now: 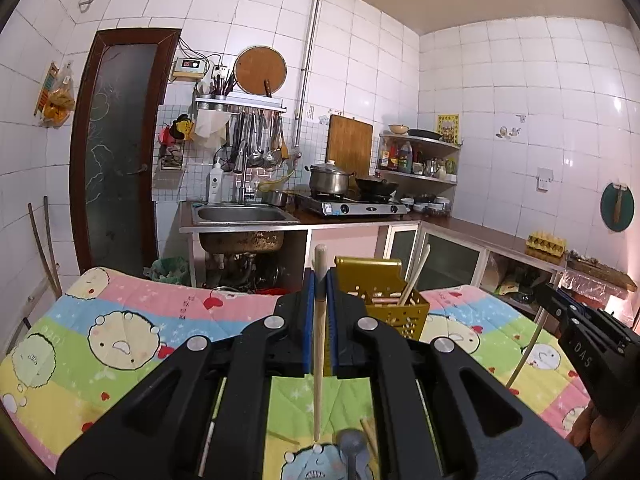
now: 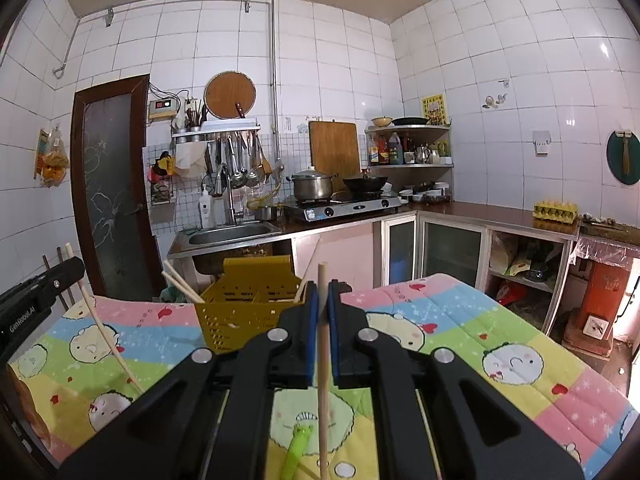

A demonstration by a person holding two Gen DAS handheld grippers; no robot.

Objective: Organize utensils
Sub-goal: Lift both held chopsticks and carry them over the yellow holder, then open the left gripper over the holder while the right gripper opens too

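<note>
Both sets of fingers pinch one chopstick each, yellow caddy ahead, spoon below.

The left claw clamps a chopstick before the yellow caddy.

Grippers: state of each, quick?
Left gripper: shut on a chopstick.
Right gripper: shut on another chopstick.

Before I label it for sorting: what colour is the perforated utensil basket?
Mustard-yellow perforated plastic utensil basket, clearest in the right wrist view.
</note>
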